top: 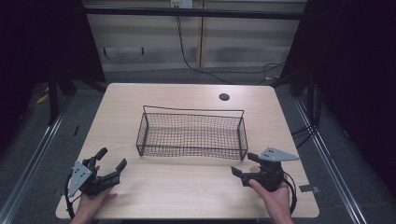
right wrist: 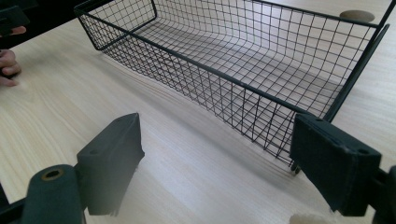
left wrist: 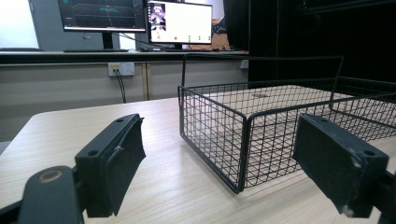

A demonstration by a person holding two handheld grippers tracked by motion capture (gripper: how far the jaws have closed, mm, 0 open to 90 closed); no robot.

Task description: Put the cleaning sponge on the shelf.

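Holding both tools spread and empty: your left gripper (top: 111, 163) at 7 o'clock, your right gripper (top: 243, 164) at 5. The wire basket (top: 191, 133) sits mid-table, empty, long axis running 9-to-3. It lies at 1 o'clock from your left tool and 11 from your right. The right looks nearer, just off the near-right corner.

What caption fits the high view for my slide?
Empty wire basket on a table, open left gripper and right gripper waiting.
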